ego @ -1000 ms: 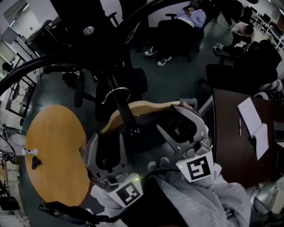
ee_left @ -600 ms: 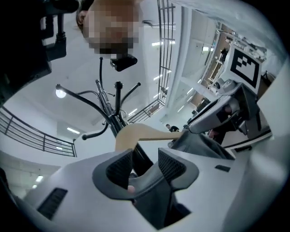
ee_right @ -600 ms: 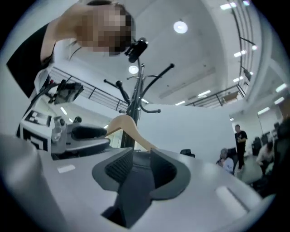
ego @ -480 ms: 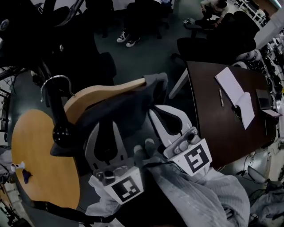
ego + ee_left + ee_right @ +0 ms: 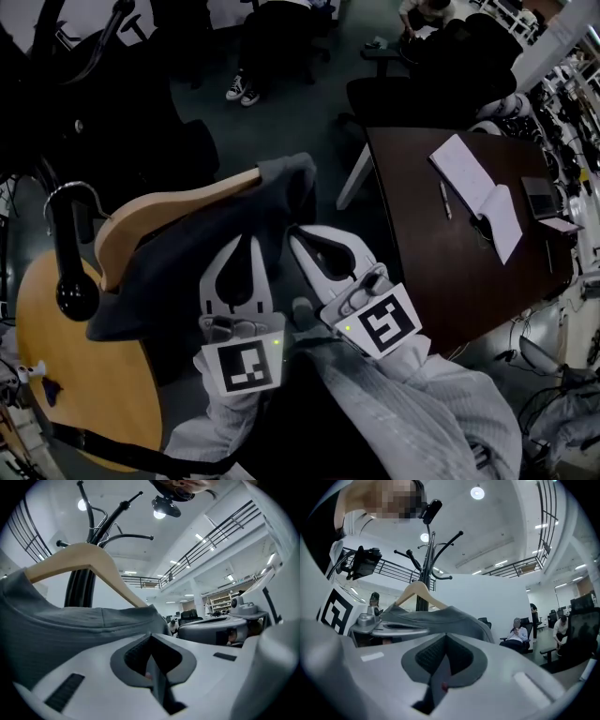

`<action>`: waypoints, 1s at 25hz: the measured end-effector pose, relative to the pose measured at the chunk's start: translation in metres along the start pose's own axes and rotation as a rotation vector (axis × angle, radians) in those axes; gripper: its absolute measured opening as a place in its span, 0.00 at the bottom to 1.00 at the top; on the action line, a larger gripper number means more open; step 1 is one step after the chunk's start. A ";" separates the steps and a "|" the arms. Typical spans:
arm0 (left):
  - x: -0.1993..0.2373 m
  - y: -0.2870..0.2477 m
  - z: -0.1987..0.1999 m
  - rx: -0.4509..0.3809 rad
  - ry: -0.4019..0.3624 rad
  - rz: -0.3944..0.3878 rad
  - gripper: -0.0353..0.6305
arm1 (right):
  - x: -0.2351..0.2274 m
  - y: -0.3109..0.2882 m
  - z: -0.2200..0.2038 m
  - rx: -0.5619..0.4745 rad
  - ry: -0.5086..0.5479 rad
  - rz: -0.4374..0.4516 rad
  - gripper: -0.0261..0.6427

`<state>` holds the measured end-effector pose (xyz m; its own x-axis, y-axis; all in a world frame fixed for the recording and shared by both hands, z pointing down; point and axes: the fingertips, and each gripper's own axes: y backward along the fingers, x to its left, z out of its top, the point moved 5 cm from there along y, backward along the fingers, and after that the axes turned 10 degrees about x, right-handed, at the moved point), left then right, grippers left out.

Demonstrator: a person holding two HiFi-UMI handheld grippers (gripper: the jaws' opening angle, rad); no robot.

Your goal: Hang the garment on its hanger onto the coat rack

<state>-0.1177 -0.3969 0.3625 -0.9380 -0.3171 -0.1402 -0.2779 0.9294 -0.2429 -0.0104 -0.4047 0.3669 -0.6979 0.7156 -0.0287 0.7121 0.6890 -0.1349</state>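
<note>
A wooden hanger (image 5: 178,211) carries a dark grey garment (image 5: 187,267). Its metal hook (image 5: 67,190) curves over a black arm of the coat rack (image 5: 73,281) at the left. My left gripper (image 5: 255,242) is shut, its tip at the garment's lower edge with nothing between the jaws. My right gripper (image 5: 298,234) is shut and empty beside it, just below the garment's right shoulder. In the left gripper view the hanger (image 5: 89,557) and garment (image 5: 70,625) lie beyond the shut left gripper (image 5: 151,637). Past the right gripper (image 5: 446,637) stand the garment (image 5: 436,616) and coat rack (image 5: 427,550).
A dark brown table (image 5: 422,272) at the right holds an open notebook (image 5: 473,197) and a pen. A round wooden table (image 5: 56,375) sits low at the left. Black office chairs and seated people (image 5: 272,28) fill the far floor.
Both grippers' jaws went from wide open to shut. The hanger with the garment now sits further left and lower in the head view, with the grippers' tips at its lower edge.
</note>
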 end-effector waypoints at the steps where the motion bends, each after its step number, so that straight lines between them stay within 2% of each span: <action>1: -0.001 -0.002 0.001 -0.007 -0.005 -0.001 0.06 | -0.003 0.000 -0.001 -0.001 -0.003 -0.003 0.04; 11: -0.015 -0.015 0.017 -0.022 -0.109 0.011 0.06 | -0.022 -0.001 0.007 -0.037 0.013 -0.014 0.04; 20: -0.012 -0.014 0.024 -0.031 -0.109 0.016 0.06 | -0.025 -0.001 0.009 -0.041 0.028 -0.018 0.04; 25: -0.021 -0.018 0.022 -0.057 -0.118 -0.010 0.06 | -0.029 0.007 0.002 -0.040 0.025 -0.041 0.04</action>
